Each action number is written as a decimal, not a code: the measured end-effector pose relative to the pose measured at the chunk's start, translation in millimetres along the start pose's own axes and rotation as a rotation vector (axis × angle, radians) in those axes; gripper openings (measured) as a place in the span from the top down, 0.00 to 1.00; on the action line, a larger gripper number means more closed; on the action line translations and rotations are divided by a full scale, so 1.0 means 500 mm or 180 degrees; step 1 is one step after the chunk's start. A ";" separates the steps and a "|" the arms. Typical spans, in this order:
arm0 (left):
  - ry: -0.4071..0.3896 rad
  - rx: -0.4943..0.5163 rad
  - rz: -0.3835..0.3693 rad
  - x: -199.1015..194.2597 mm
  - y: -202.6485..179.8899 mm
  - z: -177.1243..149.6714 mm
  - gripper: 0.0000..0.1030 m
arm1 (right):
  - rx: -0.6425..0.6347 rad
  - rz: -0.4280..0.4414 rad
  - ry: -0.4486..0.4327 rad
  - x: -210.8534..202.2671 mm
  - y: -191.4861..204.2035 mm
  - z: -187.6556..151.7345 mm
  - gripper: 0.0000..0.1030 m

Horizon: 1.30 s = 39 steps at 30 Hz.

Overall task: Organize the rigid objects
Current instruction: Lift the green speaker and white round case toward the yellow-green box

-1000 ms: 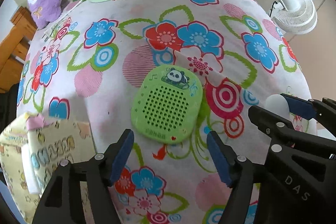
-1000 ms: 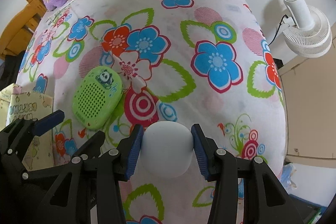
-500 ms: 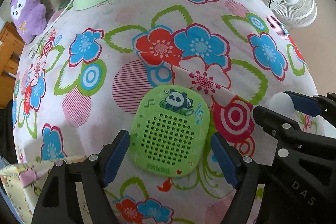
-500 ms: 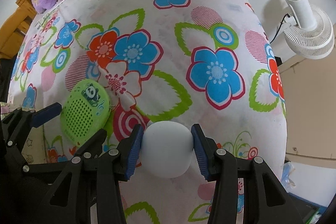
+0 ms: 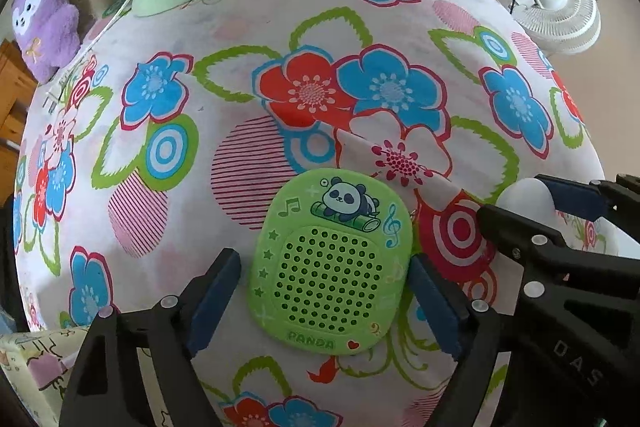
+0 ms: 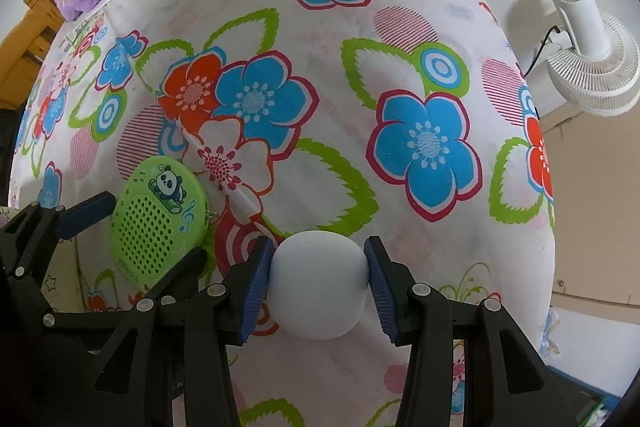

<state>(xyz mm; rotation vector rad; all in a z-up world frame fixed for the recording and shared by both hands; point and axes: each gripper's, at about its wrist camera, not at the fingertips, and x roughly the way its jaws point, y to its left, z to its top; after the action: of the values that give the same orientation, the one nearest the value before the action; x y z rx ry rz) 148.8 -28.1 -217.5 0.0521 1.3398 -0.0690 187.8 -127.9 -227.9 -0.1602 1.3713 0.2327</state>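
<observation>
Left wrist view: the left gripper (image 5: 324, 301) points down over the green speaker (image 5: 330, 261), which lies flat on the flowered counter (image 5: 248, 83). Its fingers (image 5: 214, 297) have just been opening and now stand spread on either side of the speaker, not pressing it. To grip well, I would lower until both pads reach the rim, centre, then close evenly.

Right wrist view: the right gripper (image 6: 318, 285) pinches the white ball (image 6: 318, 285) firmly, just beside the speaker (image 6: 160, 223); keeping it clear seems wise.
</observation>
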 end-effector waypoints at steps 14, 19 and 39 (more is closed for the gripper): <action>-0.0007 0.0085 -0.0001 -0.019 -0.015 -0.014 0.24 | 0.0020 -0.0010 -0.0016 -0.014 0.008 -0.030 0.51; -0.0051 0.0032 0.0031 -0.041 -0.017 -0.021 0.24 | 0.0011 -0.0001 -0.0083 -0.039 0.011 -0.043 0.51; -0.0277 -0.0270 0.0168 -0.174 -0.025 -0.066 0.24 | -0.0144 0.0043 -0.0464 -0.180 0.012 -0.090 0.51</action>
<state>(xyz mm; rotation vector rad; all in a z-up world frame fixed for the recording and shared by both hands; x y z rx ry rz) 96.1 -36.2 -140.5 0.0125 1.2524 0.0300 127.4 -139.4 -148.3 -0.1684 1.2231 0.2816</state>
